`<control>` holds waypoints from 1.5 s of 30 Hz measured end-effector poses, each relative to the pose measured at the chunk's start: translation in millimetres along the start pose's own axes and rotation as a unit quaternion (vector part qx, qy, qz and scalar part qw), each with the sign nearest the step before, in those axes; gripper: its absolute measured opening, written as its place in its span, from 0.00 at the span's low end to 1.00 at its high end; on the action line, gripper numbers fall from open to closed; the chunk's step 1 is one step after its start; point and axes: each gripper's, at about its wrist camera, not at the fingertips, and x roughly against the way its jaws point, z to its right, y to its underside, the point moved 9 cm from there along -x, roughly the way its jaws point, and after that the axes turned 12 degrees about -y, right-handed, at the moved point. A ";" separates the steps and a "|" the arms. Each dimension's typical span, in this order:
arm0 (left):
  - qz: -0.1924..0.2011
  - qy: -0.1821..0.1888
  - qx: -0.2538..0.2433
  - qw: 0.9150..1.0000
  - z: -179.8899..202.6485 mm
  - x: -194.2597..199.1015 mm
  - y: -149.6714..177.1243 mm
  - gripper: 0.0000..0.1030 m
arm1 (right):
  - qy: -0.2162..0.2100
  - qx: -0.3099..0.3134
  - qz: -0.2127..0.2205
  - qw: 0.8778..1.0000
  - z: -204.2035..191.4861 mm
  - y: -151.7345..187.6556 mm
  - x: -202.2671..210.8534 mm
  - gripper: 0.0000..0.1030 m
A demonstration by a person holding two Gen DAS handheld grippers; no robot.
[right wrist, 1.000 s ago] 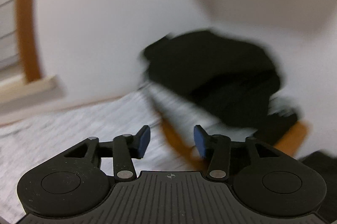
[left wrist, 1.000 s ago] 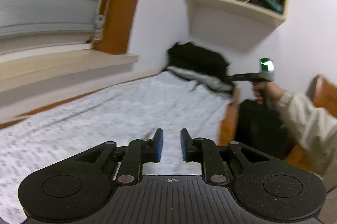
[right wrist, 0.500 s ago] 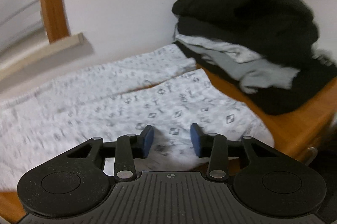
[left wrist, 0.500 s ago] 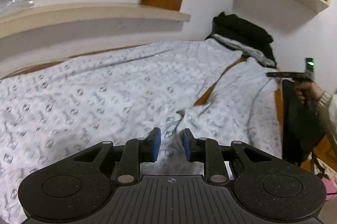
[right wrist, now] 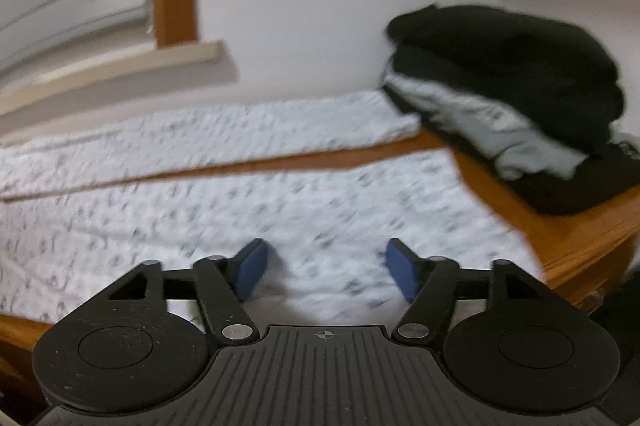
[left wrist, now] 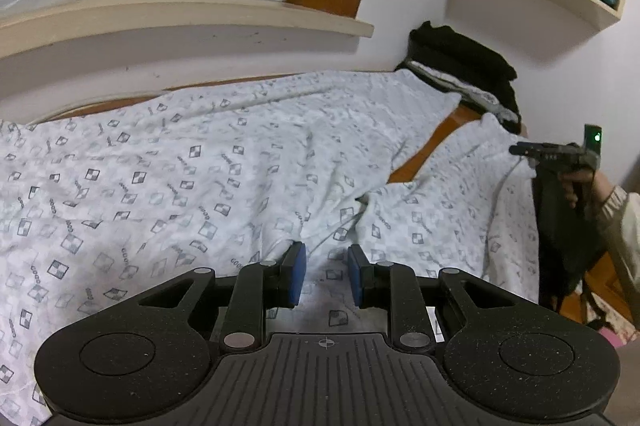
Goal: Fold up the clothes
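1 white patterned garment (left wrist: 224,161) lay spread across the wooden bench (right wrist: 568,226), its 2 legs split by a strip of bare wood. 1 pile of folded clothes (right wrist: 520,81), black over grey, sat at the far corner. 2 tools in view. Left tool (left wrist: 326,276) hovered low over the crotch, jaws narrowly parted, gripping nothing. Right tool (right wrist: 328,270) stood over the nearer leg, jaws opening wide, no cloth pinched between them.
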 end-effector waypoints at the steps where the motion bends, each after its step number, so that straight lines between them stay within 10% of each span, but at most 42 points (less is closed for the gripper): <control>1: 0.002 -0.008 -0.009 1.000 3.0 -0.7 -0.8 0.25 | 0.002 0.003 0.006 1.000 -2.0 1.4 -1.2 0.72; 8: 0.008 -0.030 -0.051 0.998 29.4 -11.5 -9.4 0.53 | 0.004 0.000 0.047 0.999 -0.9 5.9 2.9 0.73; 25: 0.009 0.028 -0.129 0.991 132.2 -87.8 -63.5 0.59 | 0.019 0.004 0.078 0.997 -3.1 10.2 5.6 0.73; 32: -0.007 0.051 -0.150 0.987 159.1 -110.6 -58.3 0.38 | 0.026 0.003 0.088 0.996 -4.4 11.7 7.0 0.73; 36: 0.000 0.046 -0.145 0.988 162.1 -109.3 -59.4 0.06 | 0.024 0.003 0.086 0.996 -3.0 11.4 6.4 0.73; 45: 0.011 0.062 -0.151 0.986 179.5 -79.4 -38.9 0.03 | 0.026 0.003 0.088 0.996 -3.6 11.5 6.8 0.73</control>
